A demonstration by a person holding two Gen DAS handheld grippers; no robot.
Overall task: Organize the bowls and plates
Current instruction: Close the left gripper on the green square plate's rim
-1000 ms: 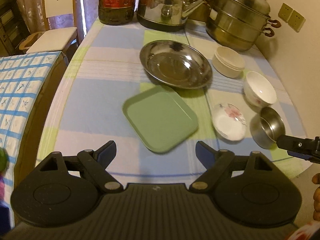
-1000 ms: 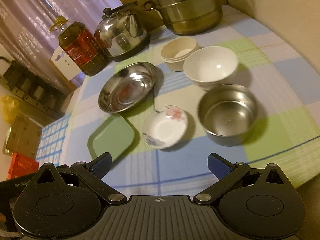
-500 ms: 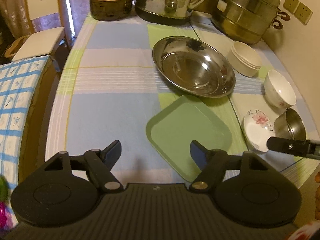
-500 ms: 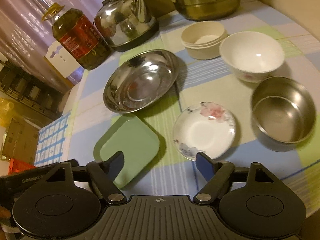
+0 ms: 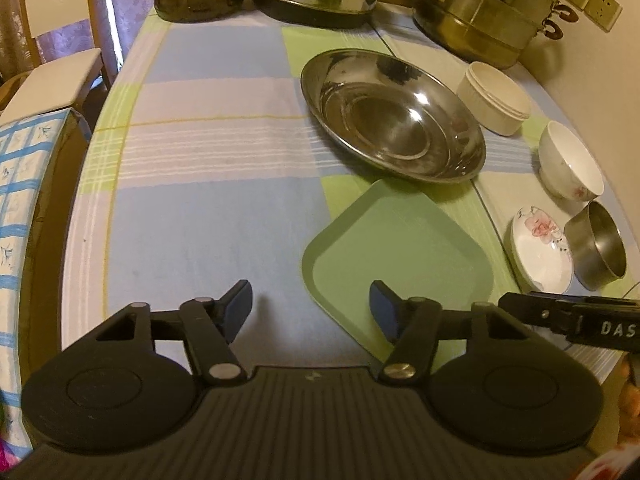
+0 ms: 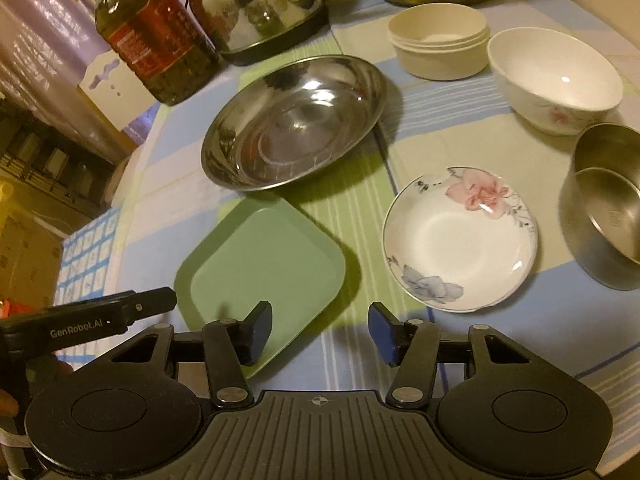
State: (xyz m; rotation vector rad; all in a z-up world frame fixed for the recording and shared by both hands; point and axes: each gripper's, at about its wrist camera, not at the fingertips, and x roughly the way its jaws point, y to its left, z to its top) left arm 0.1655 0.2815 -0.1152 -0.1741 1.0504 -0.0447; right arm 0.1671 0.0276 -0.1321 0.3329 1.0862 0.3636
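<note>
A square green plate (image 5: 400, 252) (image 6: 264, 272) lies near the table's front edge. My left gripper (image 5: 310, 304) hovers at its near-left corner, jaws closing, nothing pressed between them. My right gripper (image 6: 320, 332) hovers at the plate's near-right corner, jaws closing too, with its left fingertip (image 6: 258, 332) over the plate's rim. Behind the plate sits a wide steel dish (image 5: 392, 132) (image 6: 296, 120). A flowered saucer (image 5: 540, 248) (image 6: 460, 236), a small steel bowl (image 5: 598, 244) (image 6: 608, 204), a white bowl (image 5: 570, 160) (image 6: 554, 76) and stacked cream bowls (image 5: 494, 98) (image 6: 440, 40) stand to the right.
An oil bottle (image 6: 152, 32), a steel kettle (image 6: 260, 4) and a stacked steamer pot (image 5: 492, 4) line the back of the checked tablecloth (image 5: 200, 160). The wall runs close on the right. A white chair (image 5: 52, 80) stands left of the table.
Both grippers came lower and closer to the green plate, and both pairs of jaws narrowed. The dishes kept their places.
</note>
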